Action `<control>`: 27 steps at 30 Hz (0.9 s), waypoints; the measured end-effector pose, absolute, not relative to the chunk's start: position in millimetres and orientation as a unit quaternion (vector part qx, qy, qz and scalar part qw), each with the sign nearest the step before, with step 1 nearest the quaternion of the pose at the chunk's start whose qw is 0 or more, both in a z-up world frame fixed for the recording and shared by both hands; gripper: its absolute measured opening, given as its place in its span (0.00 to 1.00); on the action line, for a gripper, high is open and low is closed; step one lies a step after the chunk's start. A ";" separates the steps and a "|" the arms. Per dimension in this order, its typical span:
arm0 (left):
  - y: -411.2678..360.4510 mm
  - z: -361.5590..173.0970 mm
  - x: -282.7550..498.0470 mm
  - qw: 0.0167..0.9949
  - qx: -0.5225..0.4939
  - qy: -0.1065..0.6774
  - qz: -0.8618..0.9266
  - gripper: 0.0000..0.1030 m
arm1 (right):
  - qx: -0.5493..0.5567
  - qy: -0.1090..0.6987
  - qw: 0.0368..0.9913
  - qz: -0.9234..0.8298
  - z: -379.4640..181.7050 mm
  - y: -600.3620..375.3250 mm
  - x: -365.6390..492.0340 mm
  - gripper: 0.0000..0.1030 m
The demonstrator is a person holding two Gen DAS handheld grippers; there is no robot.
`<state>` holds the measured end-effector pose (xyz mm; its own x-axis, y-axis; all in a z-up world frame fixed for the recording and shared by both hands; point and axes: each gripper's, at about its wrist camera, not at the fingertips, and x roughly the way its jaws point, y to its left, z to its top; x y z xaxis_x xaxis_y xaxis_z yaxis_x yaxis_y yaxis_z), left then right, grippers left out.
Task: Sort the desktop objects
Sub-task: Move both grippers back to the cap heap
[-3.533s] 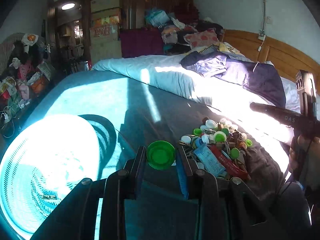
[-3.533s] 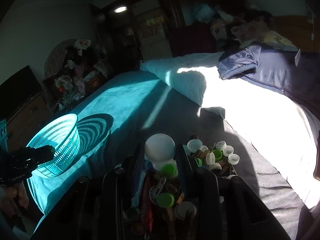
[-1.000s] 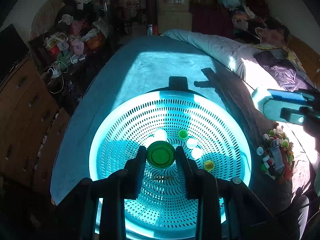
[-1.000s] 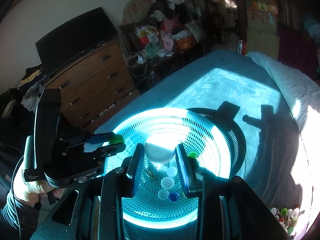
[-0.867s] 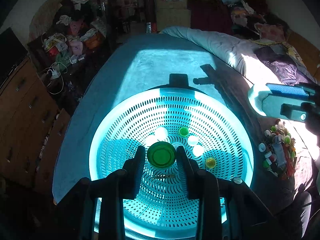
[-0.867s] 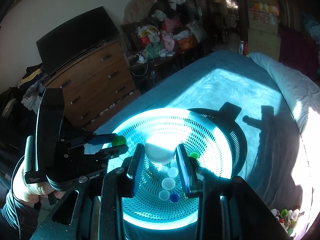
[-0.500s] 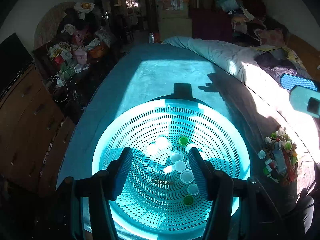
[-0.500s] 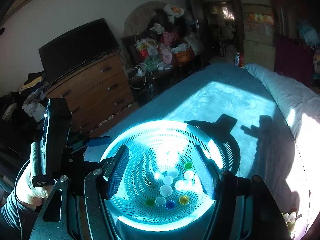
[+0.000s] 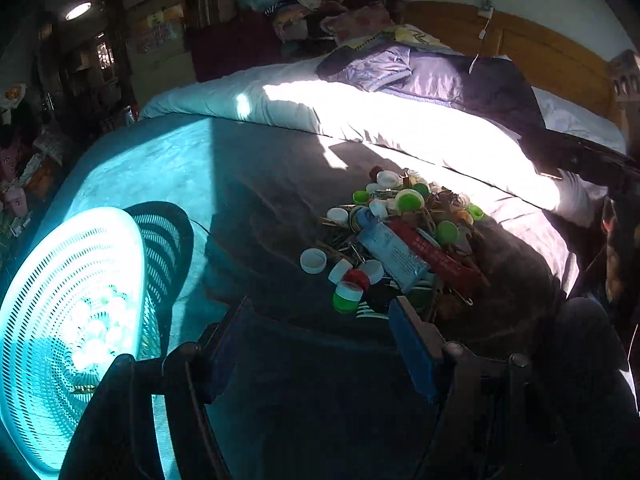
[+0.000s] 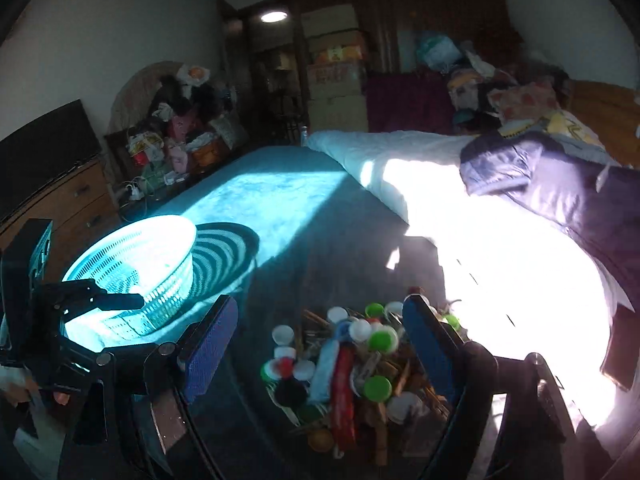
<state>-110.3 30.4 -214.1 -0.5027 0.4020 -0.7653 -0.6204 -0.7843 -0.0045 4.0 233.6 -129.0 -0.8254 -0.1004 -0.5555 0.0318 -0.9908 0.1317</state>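
A pile of bottle caps, clothespins and tubes [image 9: 396, 236] lies on the dark blanket; it also shows in the right wrist view [image 10: 352, 364]. A teal perforated basket [image 9: 76, 320] with several caps inside stands to the left, also seen in the right wrist view [image 10: 140, 276]. My left gripper [image 9: 320, 336] is open and empty, just short of the pile's near edge. My right gripper [image 10: 320, 340] is open and empty, its fingers either side of the pile. The left gripper body [image 10: 60, 320] shows at the left of the right wrist view.
A white duvet [image 9: 380, 120] with a dark purple jacket [image 9: 460, 80] lies behind the pile. A wooden headboard [image 9: 520, 48] is at the back right. A dresser with a TV [image 10: 48, 184] and clutter stand beyond the bed's left edge.
Both grippers dropped their caps, green from the left and white from the right, into the basket, opened, and swung from above the basket back to the pile.
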 end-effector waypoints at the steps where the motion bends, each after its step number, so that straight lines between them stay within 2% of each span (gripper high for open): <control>1: 36.7 -229.5 -117.2 0.290 -0.410 0.125 0.856 0.70 | 0.304 -0.069 0.022 -0.950 -145.2 247.1 12.6 0.82; 5: 49.1 -269.5 -155.5 0.263 -0.438 0.066 0.857 0.70 | 0.328 -0.113 -0.003 -0.938 -197.7 282.7 40.1 0.82; 11: 75.2 -299.0 -191.4 0.225 -0.443 0.099 0.862 0.70 | 0.345 -0.166 0.000 -0.924 -244.3 298.7 47.8 0.82; 14: 68.7 -312.6 -208.1 0.216 -0.458 0.088 0.858 0.70 | 0.346 -0.177 0.012 -0.921 -248.8 301.8 44.6 0.82; 24: 97.3 -334.9 -224.5 0.279 -0.456 0.129 0.835 0.70 | 0.349 -0.203 0.019 -0.915 -262.2 307.0 35.2 0.82; 26: 98.8 -336.7 -224.4 0.274 -0.452 0.131 0.838 0.59 | 0.350 -0.197 0.021 -0.916 -262.5 303.6 34.5 0.81; 27: 97.6 -336.8 -222.5 0.267 -0.450 0.135 0.842 0.44 | 0.350 -0.195 0.023 -0.916 -262.5 302.5 34.2 0.80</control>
<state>-222.5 97.6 -336.8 -0.4531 0.3272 -0.8292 -0.5701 -0.8215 -0.0126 34.2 302.5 -262.5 -0.7544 -0.1777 -0.6319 -0.0946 -0.9232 0.3725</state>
